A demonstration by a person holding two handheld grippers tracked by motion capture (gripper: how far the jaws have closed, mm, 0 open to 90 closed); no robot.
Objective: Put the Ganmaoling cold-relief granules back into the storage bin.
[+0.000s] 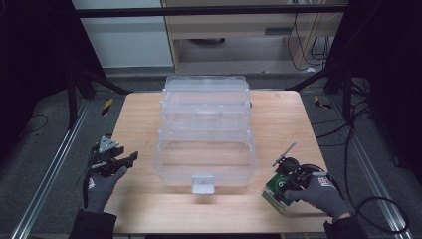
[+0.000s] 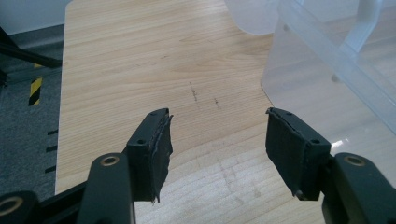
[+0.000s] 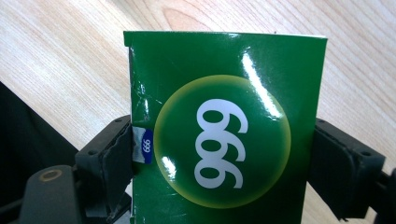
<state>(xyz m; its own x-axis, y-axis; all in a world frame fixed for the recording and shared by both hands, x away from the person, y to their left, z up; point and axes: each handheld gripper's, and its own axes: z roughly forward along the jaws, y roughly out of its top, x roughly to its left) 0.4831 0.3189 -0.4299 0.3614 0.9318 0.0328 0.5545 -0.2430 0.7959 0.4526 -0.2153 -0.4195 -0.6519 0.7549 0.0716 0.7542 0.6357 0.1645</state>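
Green carton [image 3: 224, 130] marked 999 sits clamped between the two jaws of the right gripper [image 1: 291, 181], one pad pressed on each narrow side so the printed face looks back at the gripper's camera; the cardboard near one pad is creased, which suggests a firm squeeze meant to keep the light box from slipping. In the high view the carton [image 1: 276, 191] is at the near right corner of the counter [image 1: 278, 119], just ahead of the gloved right hand [image 1: 321, 191], low over the wood or resting on it; which one cannot be told. The clear tiered organizer box [image 1: 205, 134] stands open ahead and to the inner side of that gripper, its trays stepped back, likely so the carton can go into the bottom bin. The left gripper [image 1: 119, 160] hangs with jaws spread and nothing between them, the bare counter [image 2: 154, 70] below and the organizer's wall [image 2: 322, 60] just beside its outer pad, probably ready to steady the box.
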